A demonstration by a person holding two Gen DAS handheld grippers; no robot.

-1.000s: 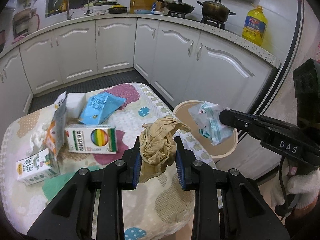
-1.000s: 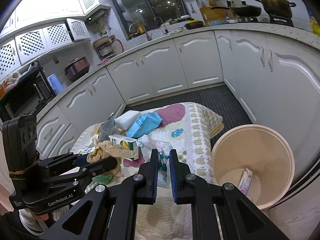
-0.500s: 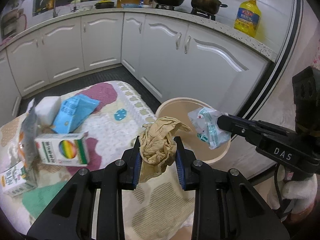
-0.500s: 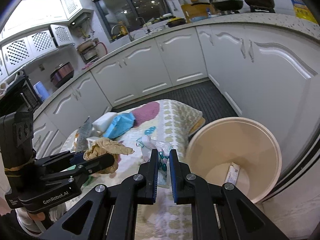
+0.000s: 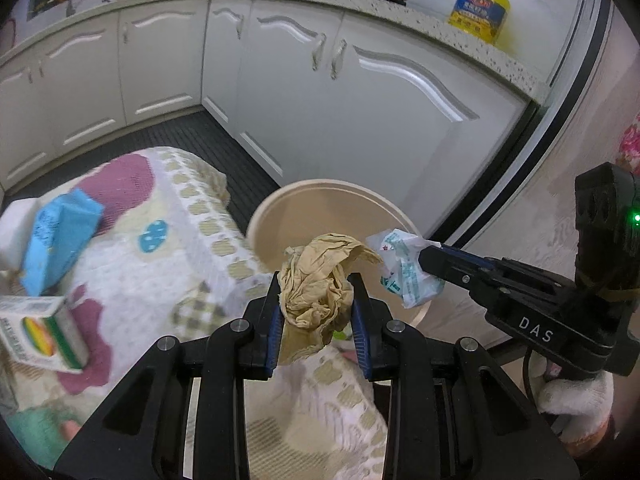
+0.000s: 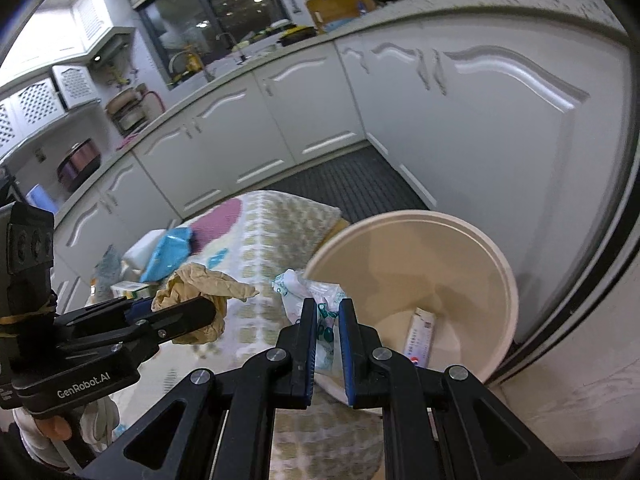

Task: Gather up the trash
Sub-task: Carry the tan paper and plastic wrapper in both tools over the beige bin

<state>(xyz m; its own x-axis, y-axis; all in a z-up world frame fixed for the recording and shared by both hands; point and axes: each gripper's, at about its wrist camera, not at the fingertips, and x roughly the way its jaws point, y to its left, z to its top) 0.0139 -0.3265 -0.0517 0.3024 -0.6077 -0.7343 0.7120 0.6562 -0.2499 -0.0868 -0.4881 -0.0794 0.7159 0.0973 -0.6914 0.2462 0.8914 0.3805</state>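
My left gripper (image 5: pixel 318 312) is shut on a crumpled brown paper wad (image 5: pixel 320 280), held above the table's right edge beside the beige trash bin (image 5: pixel 280 208). It also shows in the right wrist view (image 6: pixel 200 296). My right gripper (image 6: pixel 326 320) is shut on a white plastic wrapper with green print (image 6: pixel 316 300), held over the bin's near rim (image 6: pixel 400 216). The wrapper also shows in the left wrist view (image 5: pixel 404 268). A small carton (image 6: pixel 420 336) lies inside the bin.
A patterned cloth covers the table (image 5: pixel 180 240). On it lie a blue packet (image 5: pixel 56 236), a rainbow-print box (image 5: pixel 44 332) and a white block (image 5: pixel 12 228). White kitchen cabinets (image 5: pixel 360 100) stand close behind the bin. A yellow oil bottle (image 5: pixel 480 4) stands on the counter.
Both grippers have moved right toward the bin with their trash. The bin is now closer and larger in both views. Both grips are unchanged.
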